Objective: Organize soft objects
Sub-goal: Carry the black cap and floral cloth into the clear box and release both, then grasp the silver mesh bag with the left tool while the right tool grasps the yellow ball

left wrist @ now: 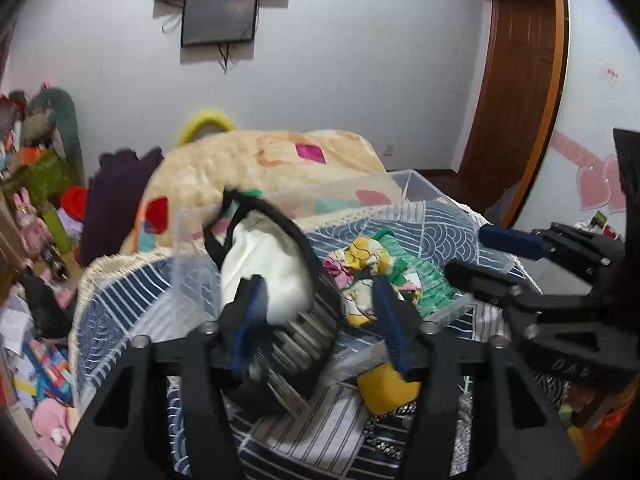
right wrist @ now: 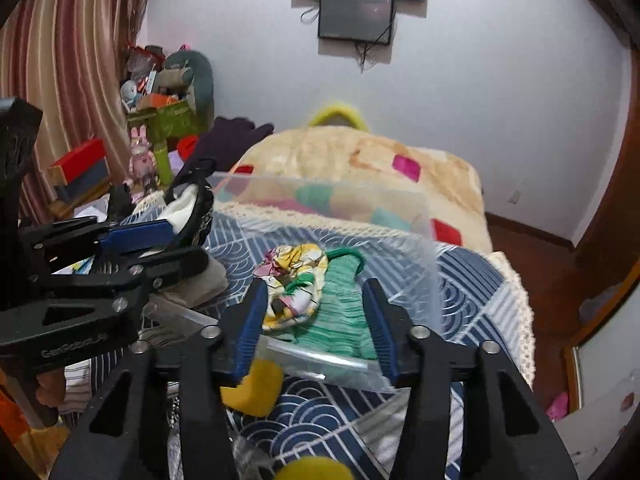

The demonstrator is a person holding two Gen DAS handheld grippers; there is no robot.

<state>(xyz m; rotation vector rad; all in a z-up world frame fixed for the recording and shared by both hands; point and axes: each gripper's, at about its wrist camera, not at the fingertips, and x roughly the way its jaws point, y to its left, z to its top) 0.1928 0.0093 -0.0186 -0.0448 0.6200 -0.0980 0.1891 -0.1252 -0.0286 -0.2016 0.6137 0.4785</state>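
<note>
A clear plastic box stands on the blue patterned bed; it also shows in the right wrist view. In it lie a floral cloth and a green knit piece. A white and black striped garment hangs over the box's left part, between the wide-open fingers of my left gripper. Whether a finger grips it I cannot tell. My right gripper is open over the floral cloth and green knit, holding nothing. A yellow soft piece lies in front of the box.
A cream blanket with coloured patches is heaped behind the box. A dark purple garment lies at its left. Shelves with toys stand at the far left by a striped curtain. A wooden door is at the right.
</note>
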